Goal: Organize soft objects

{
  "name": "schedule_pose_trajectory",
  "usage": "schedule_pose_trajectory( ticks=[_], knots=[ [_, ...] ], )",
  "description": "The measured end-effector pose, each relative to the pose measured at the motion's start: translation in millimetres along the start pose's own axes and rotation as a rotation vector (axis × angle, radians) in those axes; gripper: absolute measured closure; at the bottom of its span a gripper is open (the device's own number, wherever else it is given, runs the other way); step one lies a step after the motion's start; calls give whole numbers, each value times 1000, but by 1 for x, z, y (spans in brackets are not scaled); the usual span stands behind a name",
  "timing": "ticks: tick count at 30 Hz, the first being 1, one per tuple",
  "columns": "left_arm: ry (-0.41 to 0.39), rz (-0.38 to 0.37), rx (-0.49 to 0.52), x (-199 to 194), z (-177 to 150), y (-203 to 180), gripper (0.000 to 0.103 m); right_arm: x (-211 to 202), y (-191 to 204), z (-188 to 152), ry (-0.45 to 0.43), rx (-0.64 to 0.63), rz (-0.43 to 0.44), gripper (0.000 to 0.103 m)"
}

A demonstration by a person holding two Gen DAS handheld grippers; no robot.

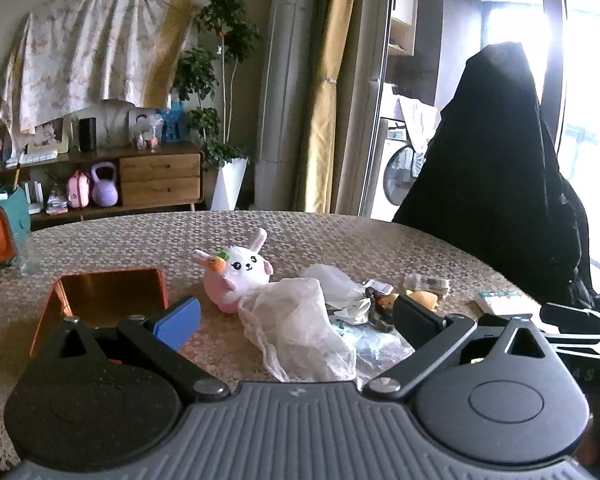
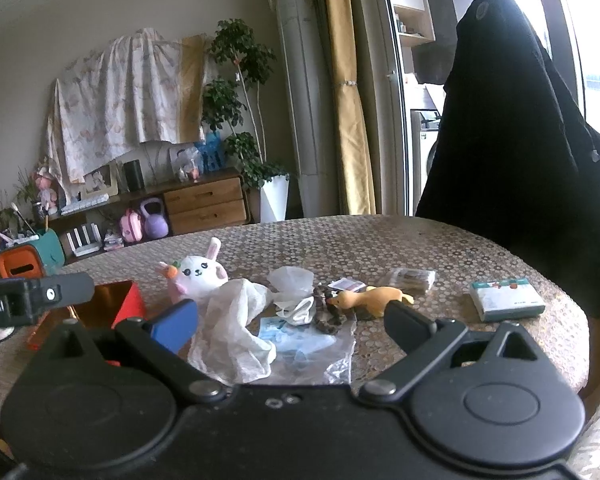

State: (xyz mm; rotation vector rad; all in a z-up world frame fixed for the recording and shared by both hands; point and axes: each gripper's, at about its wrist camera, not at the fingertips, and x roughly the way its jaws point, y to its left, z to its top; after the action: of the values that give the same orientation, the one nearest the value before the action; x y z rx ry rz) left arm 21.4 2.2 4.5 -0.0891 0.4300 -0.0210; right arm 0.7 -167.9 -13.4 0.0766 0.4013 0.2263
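Observation:
A white and pink plush bunny point(image 1: 240, 272) point(image 2: 198, 274) lies on the table beside an open orange box point(image 1: 104, 300) point(image 2: 116, 302). A crumpled white plastic bag point(image 1: 300, 332) point(image 2: 232, 332) lies in front of it. A yellow soft duck toy point(image 2: 370, 299) point(image 1: 422, 298) and a dark scrunchie point(image 2: 330, 318) lie to the right. My left gripper point(image 1: 296, 322) is open and empty, hovering over the white bag. My right gripper point(image 2: 290, 322) is open and empty, above the bag and a clear wrapper point(image 2: 308, 352).
A green and white tissue pack point(image 2: 506, 298) and a wrapped packet point(image 2: 410, 278) lie at the right. A chair draped in black cloth point(image 2: 516, 140) stands behind the table. An orange and teal box point(image 1: 0, 236) stands at the left edge. The left gripper's body point(image 2: 24, 300) shows at left.

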Motion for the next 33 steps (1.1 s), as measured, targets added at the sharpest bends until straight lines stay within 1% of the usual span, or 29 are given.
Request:
schedule_pose_trajectory(
  ticks=[3,7,11,17,19,22,24,28,29,31,33],
  knots=[
    [12,2,36,16,3,-3,0,11,-9,2,12,-13,-11,4],
    [64,-1,73,47,5,-8,0,29,-28,8,40,-14,-16,3],
    [130,-28,94,79,4,-10,0,51,-44,10,77,-78,3,3],
    [195,-12,107,126,3,-14,0,90,-62,15,123,-173,7,4],
    [216,1,119,142,2,-17,0,107,-65,17,149,-216,27,4],
    [246,15,151,163,0,-21,0,136,-70,21,236,-287,97,4],
    [265,43,179,177,0,-22,0,152,-73,22,262,-316,112,4],
    [303,49,164,201,-1,-20,0,184,-84,24,307,-368,112,8],
    [312,49,164,207,-2,-21,0,192,-87,25,318,-363,116,9],
    [335,57,166,219,-3,-23,0,206,-96,26,340,-337,120,19],
    [356,59,170,231,-5,-25,0,219,-105,27,361,-306,115,21]
  ],
)
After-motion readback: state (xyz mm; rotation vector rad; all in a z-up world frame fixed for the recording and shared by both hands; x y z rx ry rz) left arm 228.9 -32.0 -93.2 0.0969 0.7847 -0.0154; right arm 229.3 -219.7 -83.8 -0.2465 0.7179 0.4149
